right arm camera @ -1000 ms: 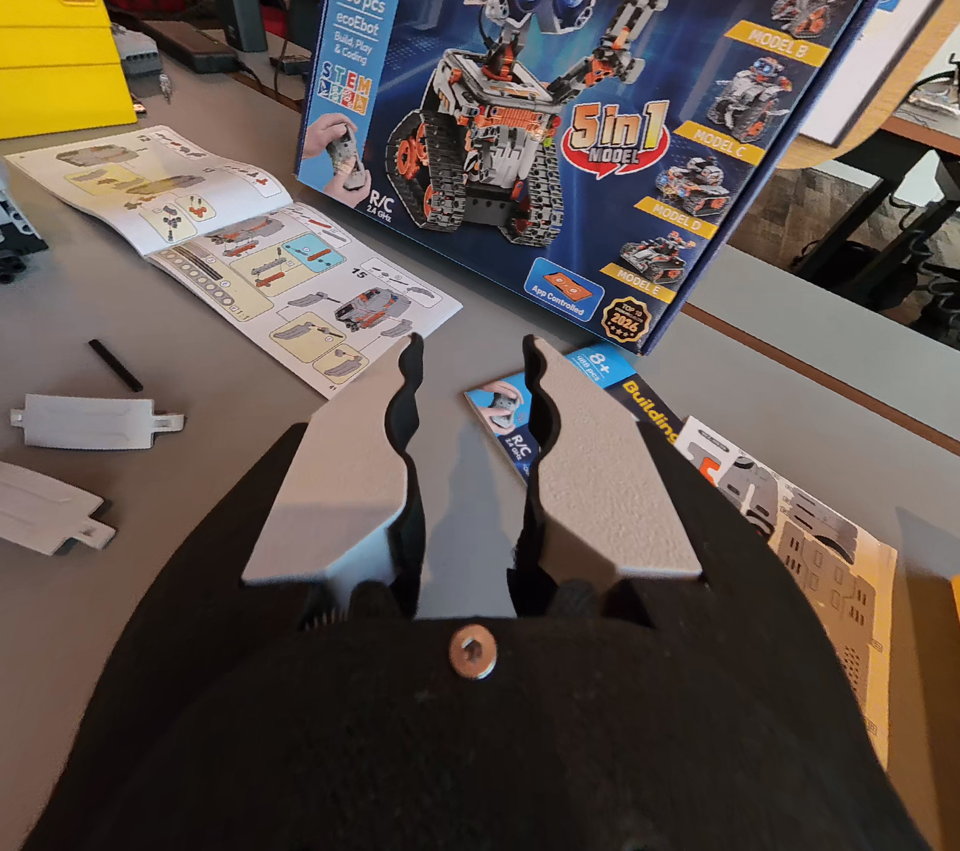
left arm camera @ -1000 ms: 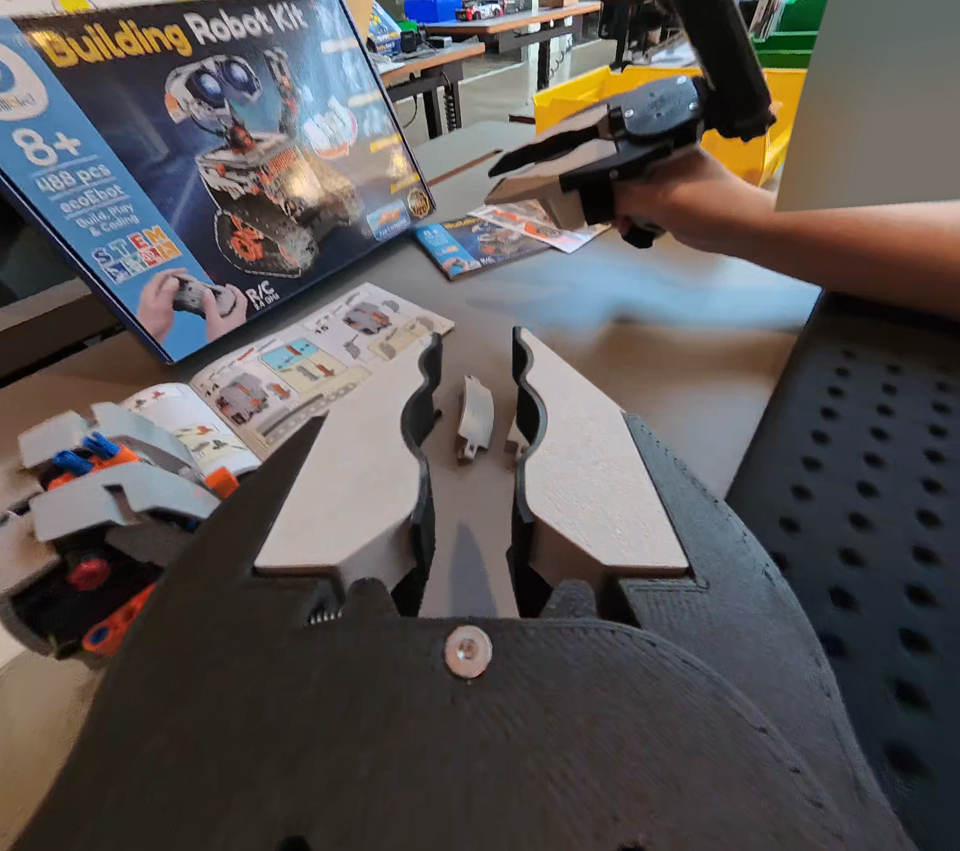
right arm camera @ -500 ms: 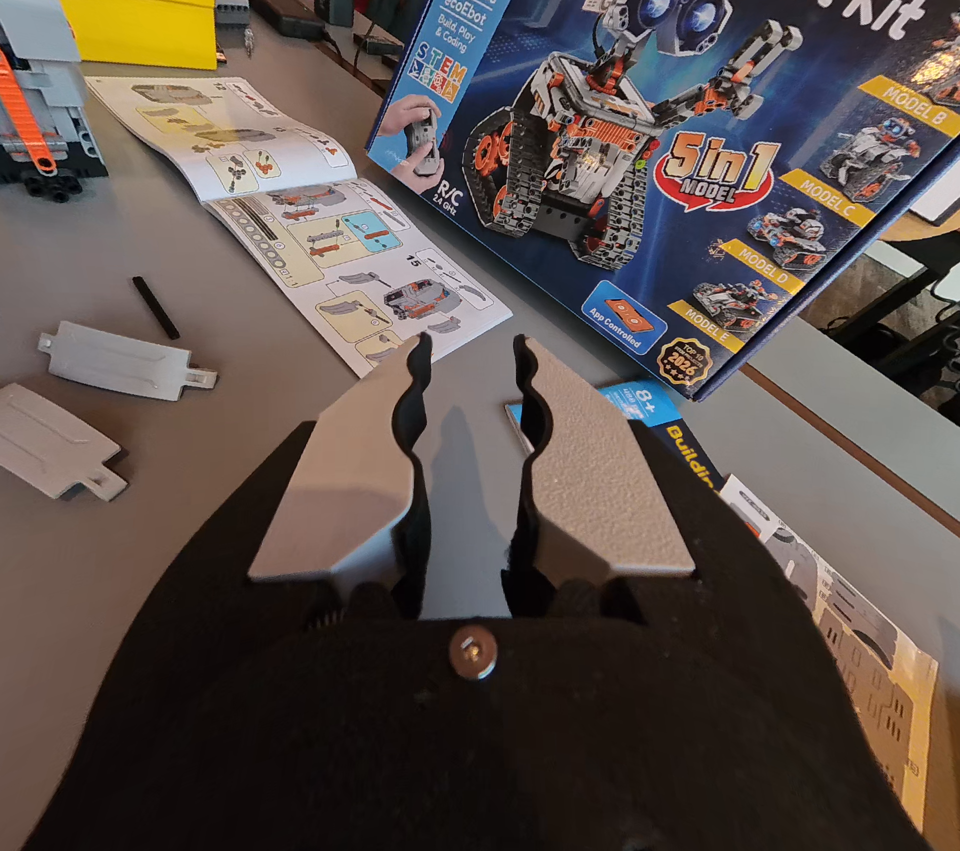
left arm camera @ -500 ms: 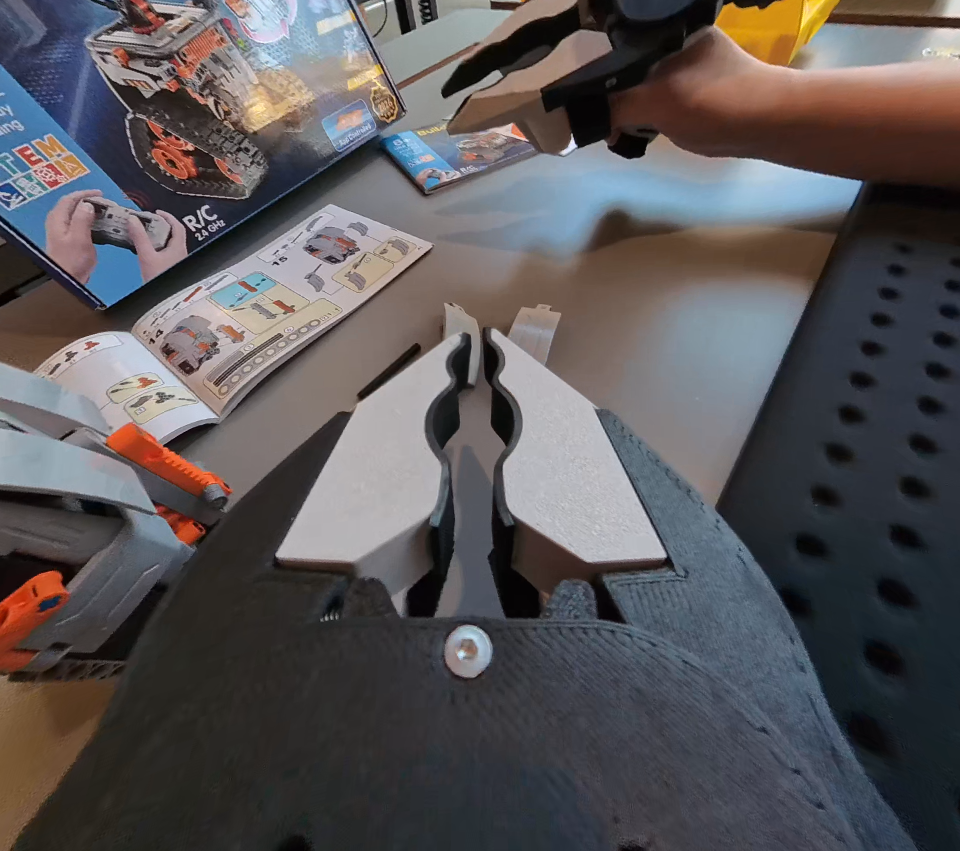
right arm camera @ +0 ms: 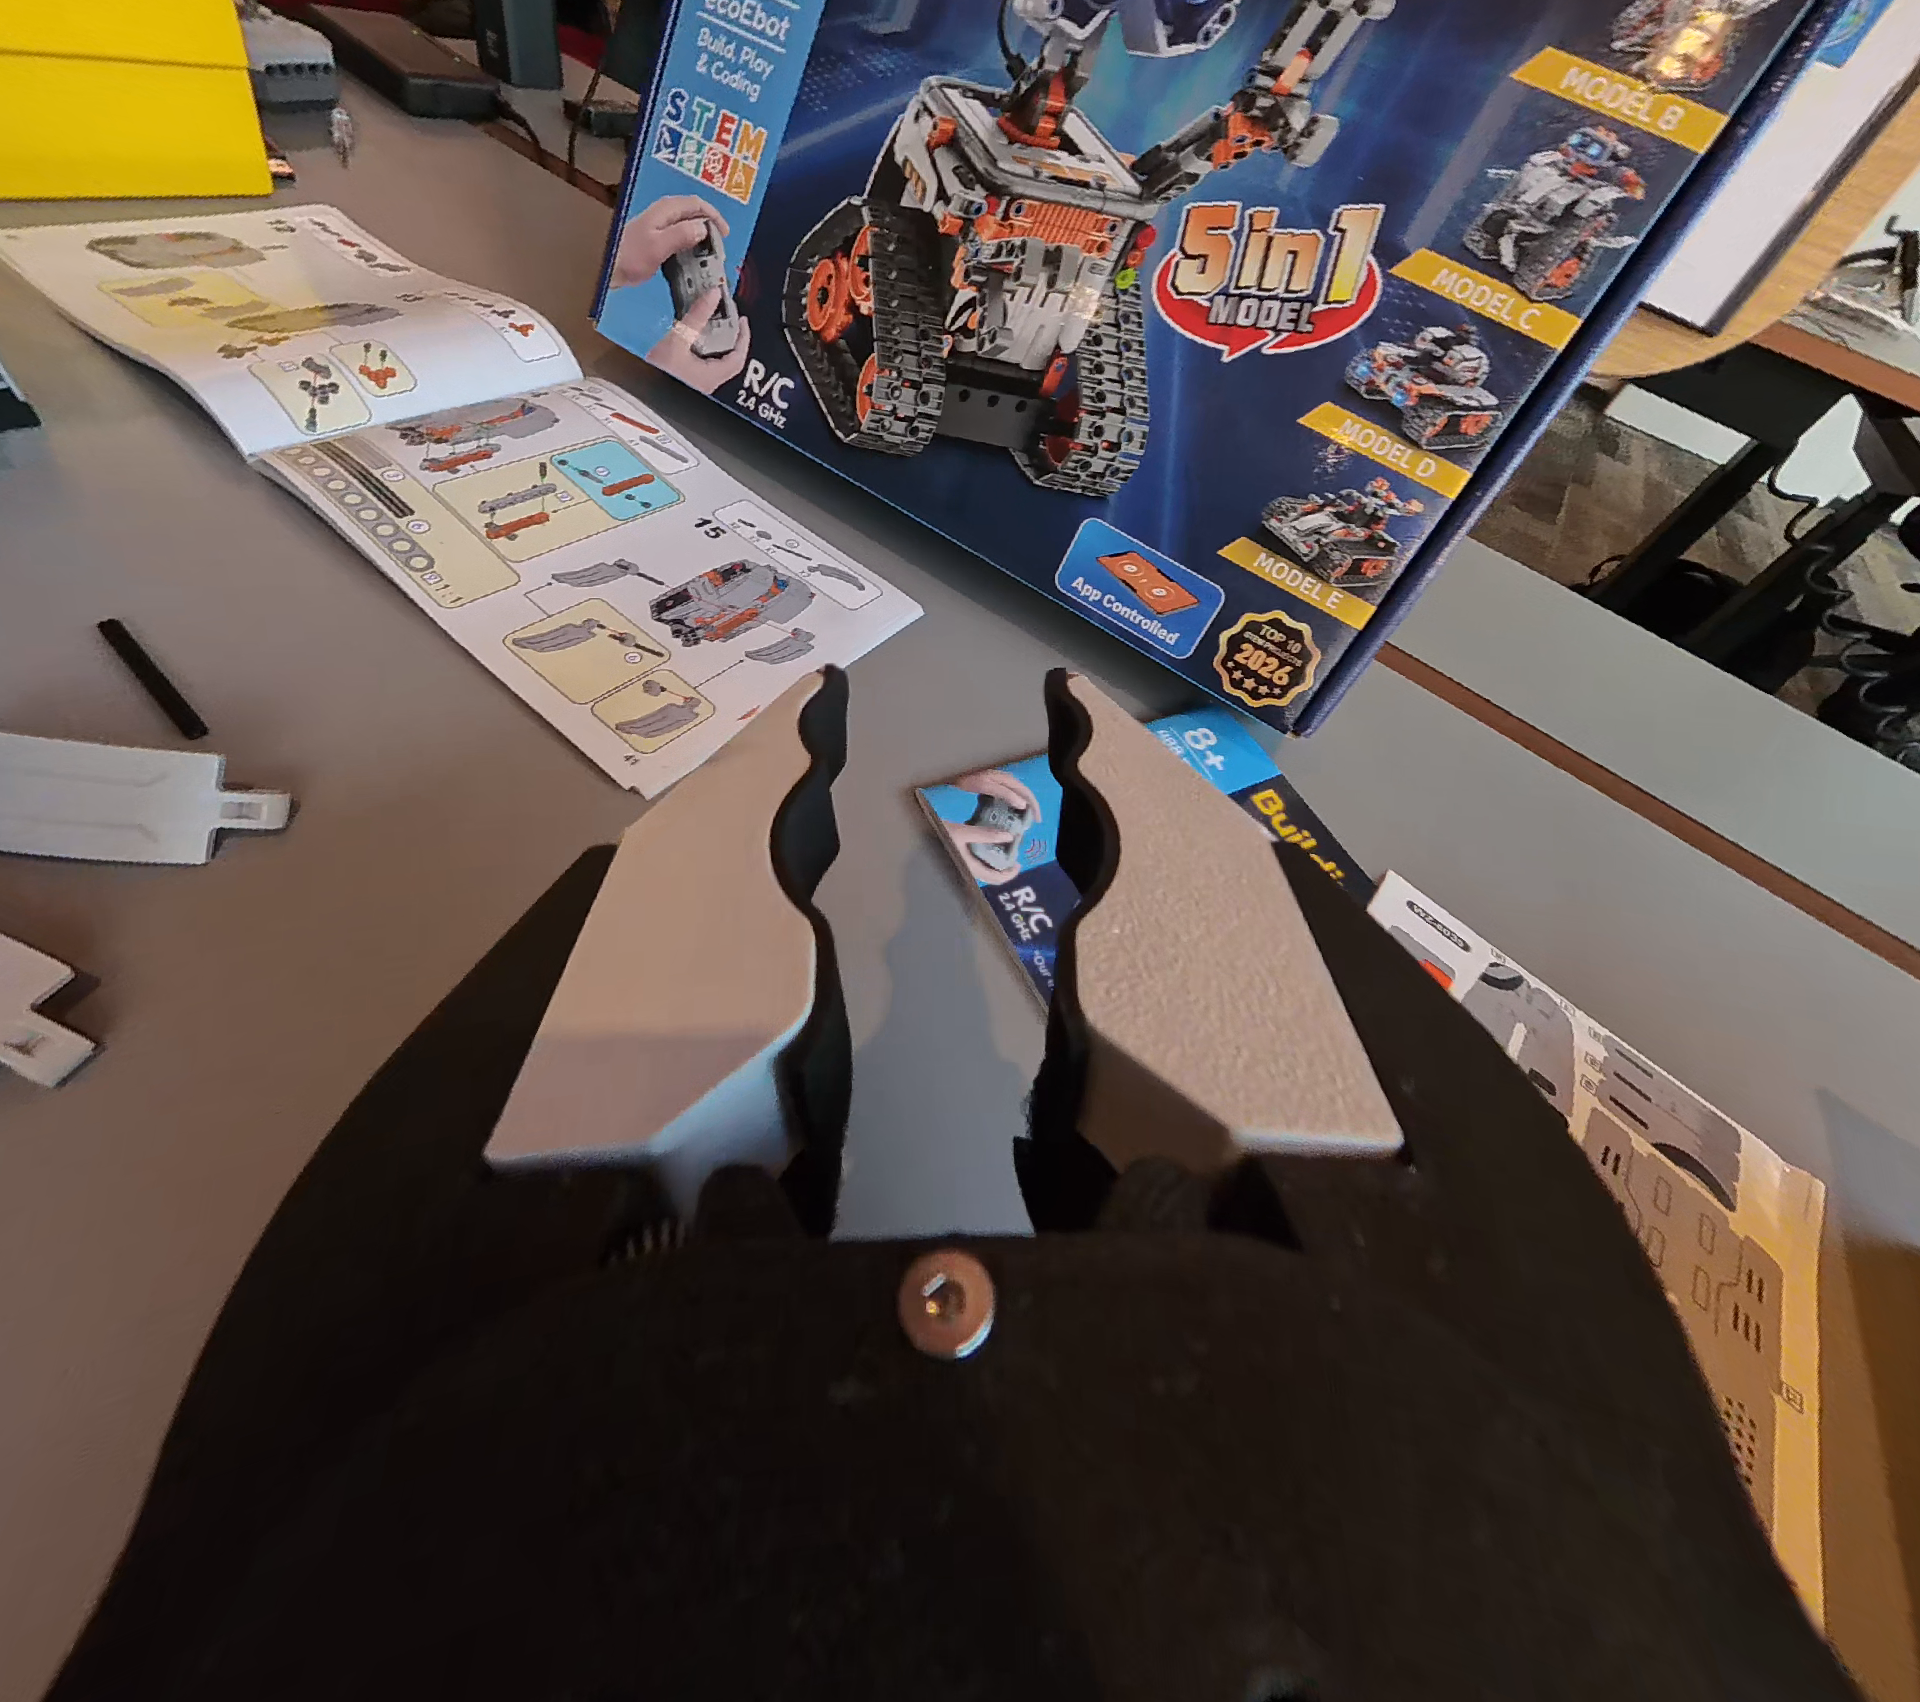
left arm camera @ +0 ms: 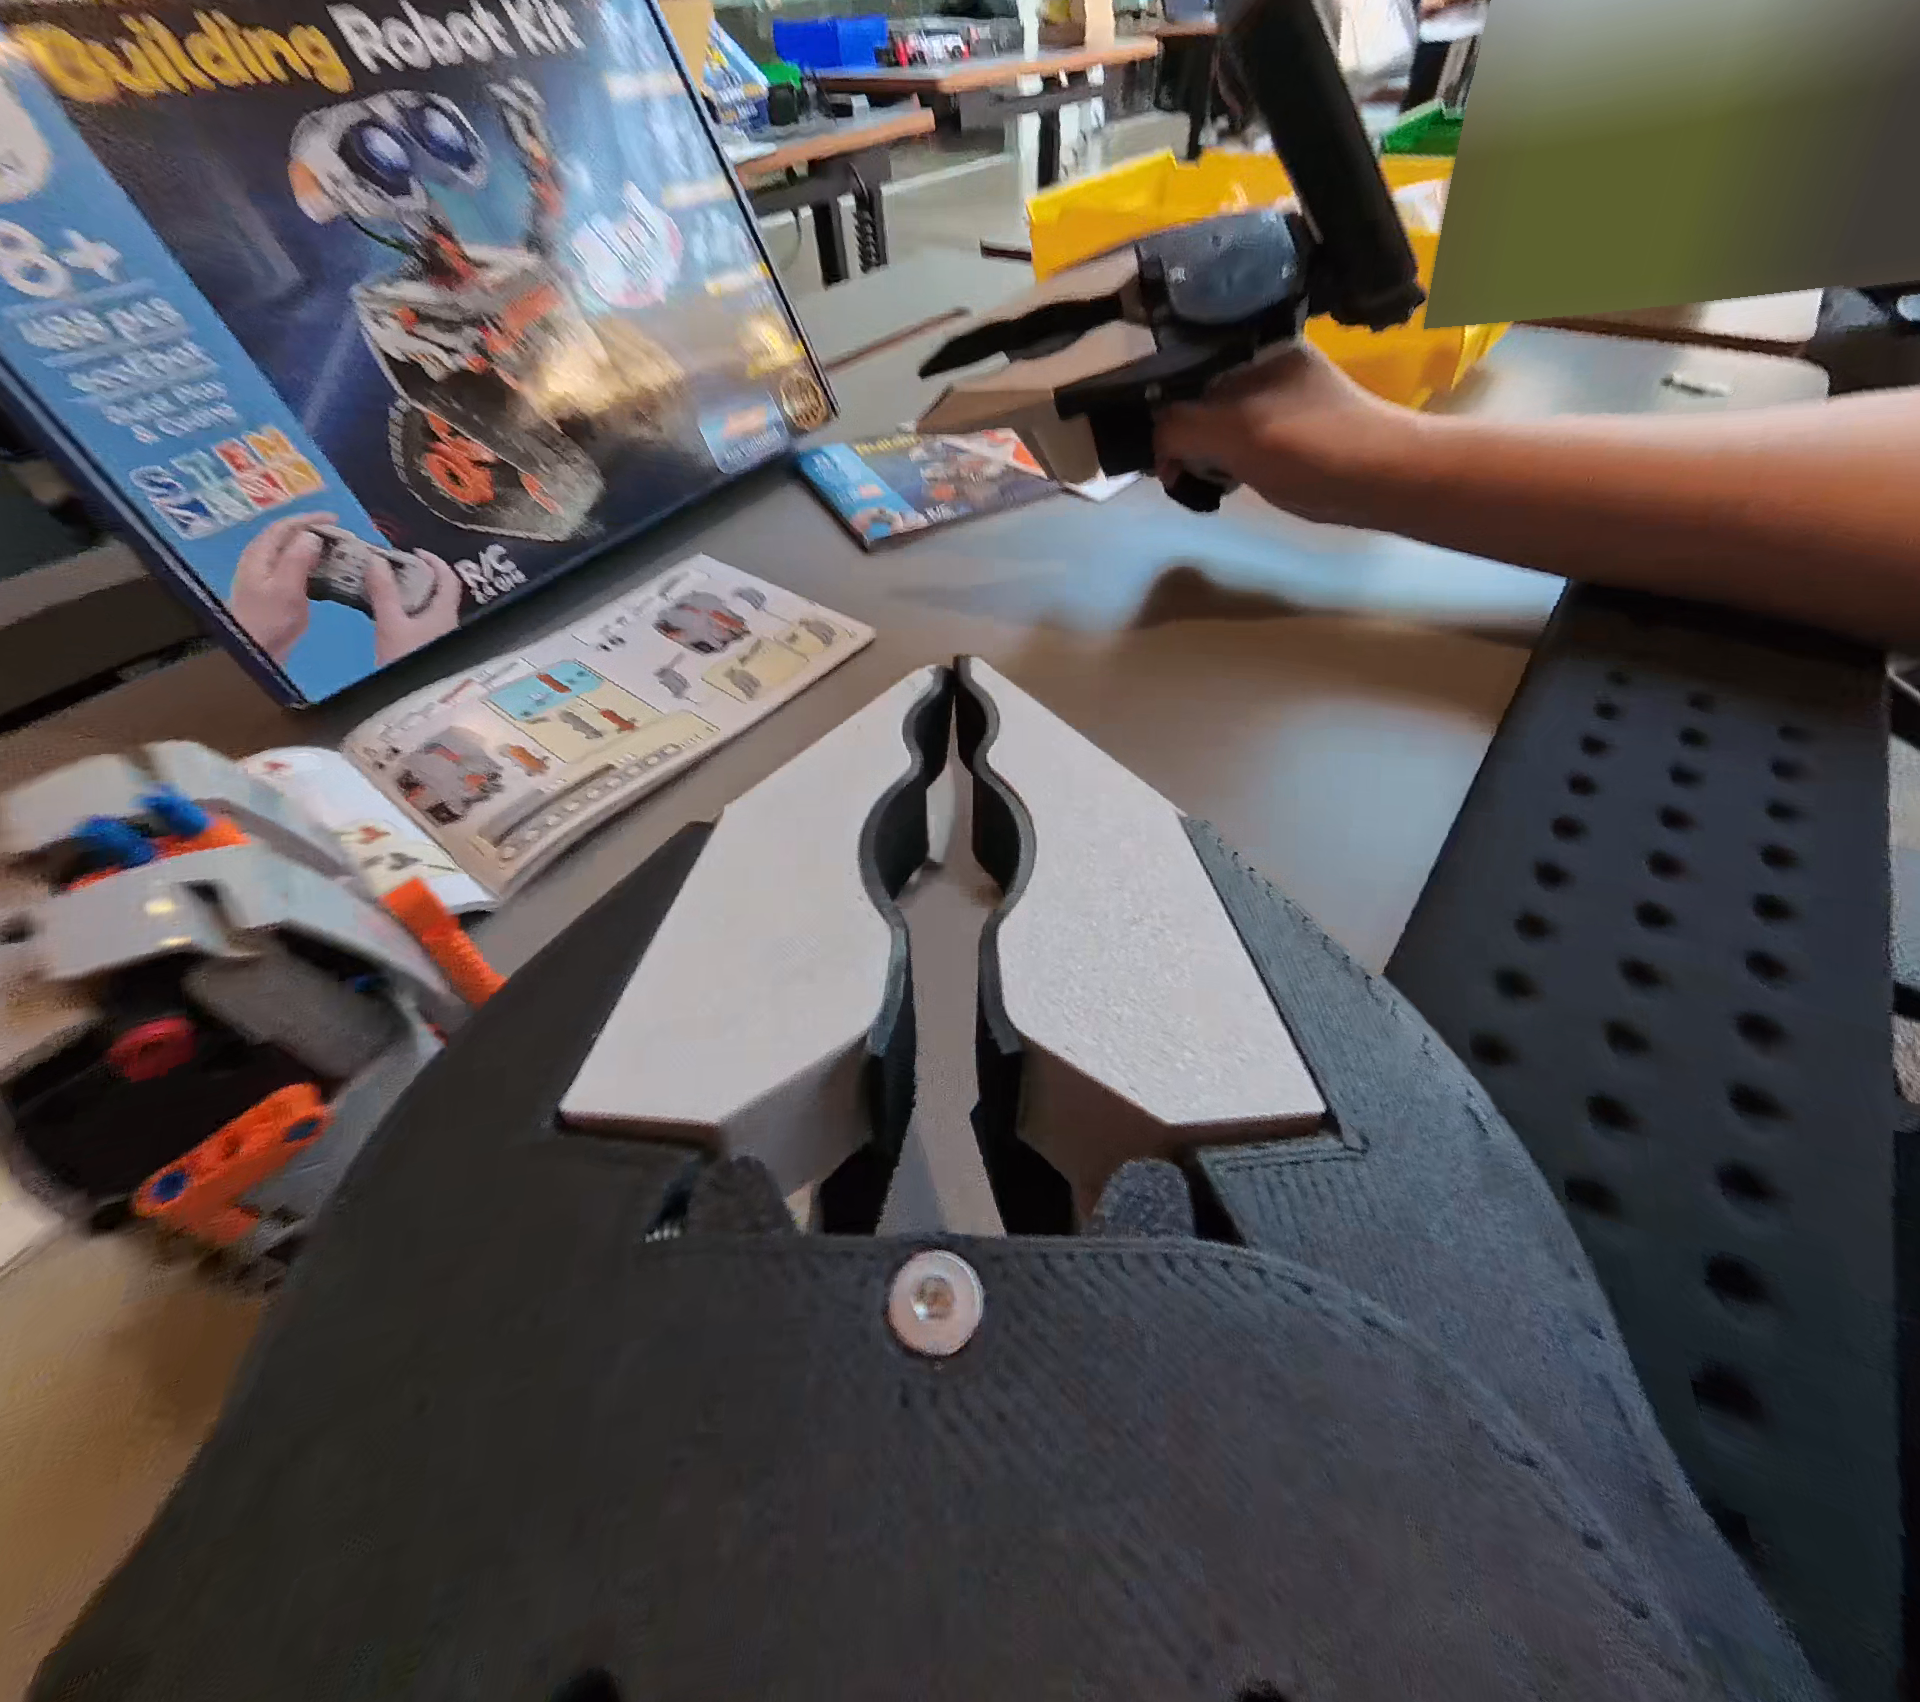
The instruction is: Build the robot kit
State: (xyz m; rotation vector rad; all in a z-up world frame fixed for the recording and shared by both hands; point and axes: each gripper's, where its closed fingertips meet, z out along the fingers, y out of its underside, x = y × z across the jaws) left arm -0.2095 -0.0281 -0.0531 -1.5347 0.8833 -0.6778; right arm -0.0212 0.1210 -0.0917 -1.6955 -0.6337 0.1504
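Observation:
My left gripper [left arm camera: 954, 678] is shut, tips together, above the grey table [left arm camera: 1278, 779]; nothing shows between its fingers. A partly built grey, orange and black robot model [left arm camera: 187, 977] sits just to its left. My right gripper [right arm camera: 940, 686] is open and empty, hovering over a small blue booklet [right arm camera: 997, 852]; it also shows in the left wrist view [left arm camera: 930, 397], held in a hand. Two flat grey panels [right arm camera: 114, 795] [right arm camera: 31, 1008] and a short black axle [right arm camera: 154, 678] lie on the table to its left.
A large blue kit box [right arm camera: 1143, 198] stands tilted at the back, with an open instruction manual [right arm camera: 468, 489] in front of it. A printed sheet [right arm camera: 1642, 1164] lies at the right. A yellow bin [left arm camera: 1143, 208] stands behind. A black perforated panel [left arm camera: 1683, 925] borders the left gripper's right side. The tips of one gripper are about 25 centimetres away from the tips of the other. My left gripper's tips are some 15 centimetres from the short black axle [right arm camera: 154, 678].
My left gripper has gone from open around a grey panel to fully shut, and its view has tilted back up. My right gripper stayed open and shifted slightly over the blue booklet.

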